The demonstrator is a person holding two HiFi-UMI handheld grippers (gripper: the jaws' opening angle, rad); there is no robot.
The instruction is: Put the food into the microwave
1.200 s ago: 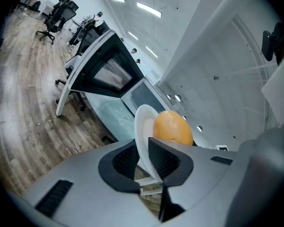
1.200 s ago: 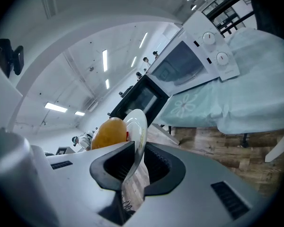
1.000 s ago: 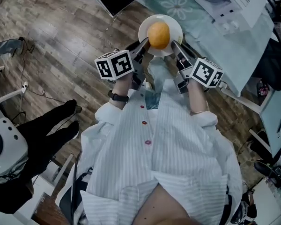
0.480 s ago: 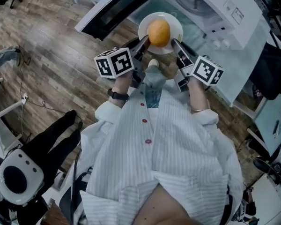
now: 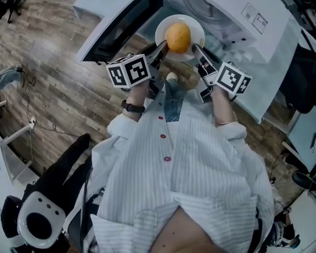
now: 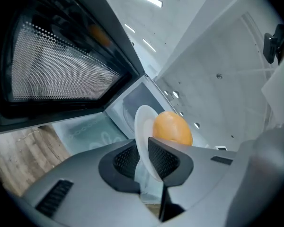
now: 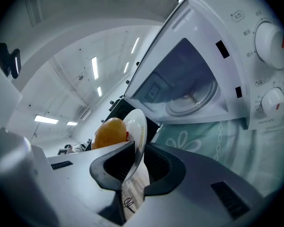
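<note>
White plate (image 5: 196,31) rim is clamped on both sides: the left gripper (image 6: 144,157) has its jaws closed on the plate's left edge, and the right gripper (image 7: 135,160) has its jaws closed on the opposite edge, pads above and below the rim in each gripper view. A two-point grip makes sense because the load is a loose round orange (image 5: 178,37) sitting at plate centre. A single-edge pinch would let the plate tip and the orange roll off. The plate looks about level in the head view, with the orange centred. Relative to the microwave (image 5: 229,9), the plate hangs just in front of the open cavity mouth and is not inside yet. The door (image 5: 121,28) is swung fully open to the cavity's left, so the left gripper has to pass just beside its inner face. The glass turntable (image 7: 191,98) inside the cavity is bare and is the likely set-down spot. The control knobs (image 7: 273,70) sit on the panel right of the cavity, near the right gripper's path. The microwave stands on a pale flower-print tablecloth (image 7: 199,136), with wood floor (image 5: 52,62) below and in front. My read is that transport is mostly done, with insertion and release remaining. The risks are a jaw clipping the cavity frame, or the orange rolling if either side dips.
</note>
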